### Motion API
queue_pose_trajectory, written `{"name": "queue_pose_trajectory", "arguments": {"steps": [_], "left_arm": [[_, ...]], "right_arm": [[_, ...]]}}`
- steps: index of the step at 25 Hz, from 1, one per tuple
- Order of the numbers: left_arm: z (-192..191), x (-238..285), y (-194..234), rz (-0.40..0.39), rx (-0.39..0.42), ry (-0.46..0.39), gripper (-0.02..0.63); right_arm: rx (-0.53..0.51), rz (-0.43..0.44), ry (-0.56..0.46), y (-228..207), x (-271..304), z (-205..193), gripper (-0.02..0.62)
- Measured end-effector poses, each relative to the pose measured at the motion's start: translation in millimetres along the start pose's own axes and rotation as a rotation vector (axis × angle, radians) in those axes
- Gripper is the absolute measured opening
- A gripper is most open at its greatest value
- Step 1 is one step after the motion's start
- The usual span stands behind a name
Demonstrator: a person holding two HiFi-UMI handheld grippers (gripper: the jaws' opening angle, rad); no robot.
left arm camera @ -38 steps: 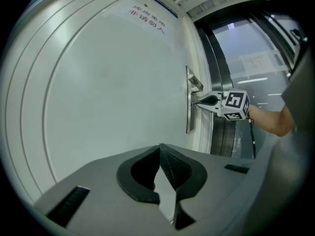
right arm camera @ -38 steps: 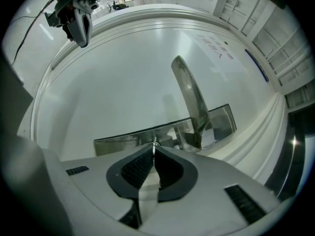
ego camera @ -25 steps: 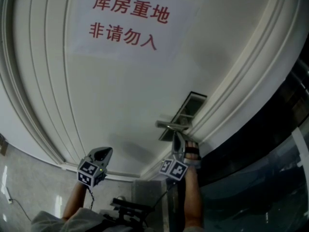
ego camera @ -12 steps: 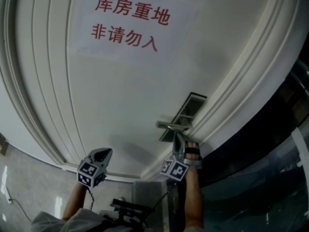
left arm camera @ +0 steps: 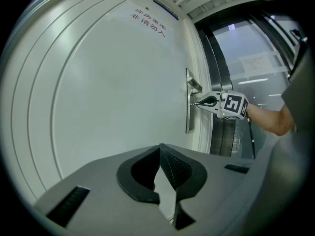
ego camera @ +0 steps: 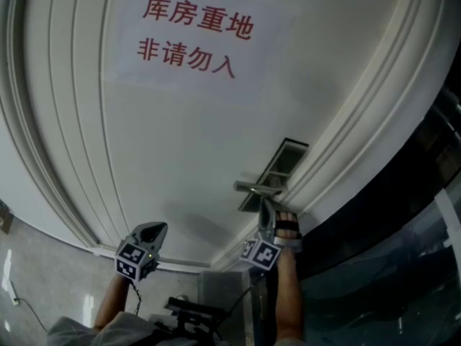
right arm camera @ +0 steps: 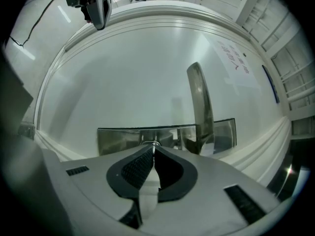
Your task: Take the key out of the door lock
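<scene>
A white paper sign (ego camera: 198, 38) with red Chinese characters is stuck high on a white panelled door (ego camera: 180, 150) edged with curved mouldings. To the right runs a dark glass panel (ego camera: 389, 265) (pale reflections streak it). At lower left lies a glossy, pale stone-like surface (ego camera: 50, 272).

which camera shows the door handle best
Right gripper view: the door handle stands large and close, rising from the metal plate. The head view shows it small, above the right gripper; the left gripper view shows it tiny and side-on.
</scene>
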State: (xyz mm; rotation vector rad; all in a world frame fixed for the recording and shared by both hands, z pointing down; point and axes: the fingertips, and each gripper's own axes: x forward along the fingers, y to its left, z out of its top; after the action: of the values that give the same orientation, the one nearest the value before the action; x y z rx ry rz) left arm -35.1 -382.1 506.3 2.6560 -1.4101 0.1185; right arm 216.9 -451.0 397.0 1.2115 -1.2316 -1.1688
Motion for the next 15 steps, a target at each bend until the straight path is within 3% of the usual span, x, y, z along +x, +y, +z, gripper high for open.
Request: {"name": "queue_pose_trajectory", "arguments": {"steps": [15], "left_arm": [[-2.2, -7.0, 3.2, 0.004, -0.001, 0.003, 0.005]], "right_arm": [[-0.011, -0.007, 0.010, -3.5, -5.0, 4.5, 0.020]]}}
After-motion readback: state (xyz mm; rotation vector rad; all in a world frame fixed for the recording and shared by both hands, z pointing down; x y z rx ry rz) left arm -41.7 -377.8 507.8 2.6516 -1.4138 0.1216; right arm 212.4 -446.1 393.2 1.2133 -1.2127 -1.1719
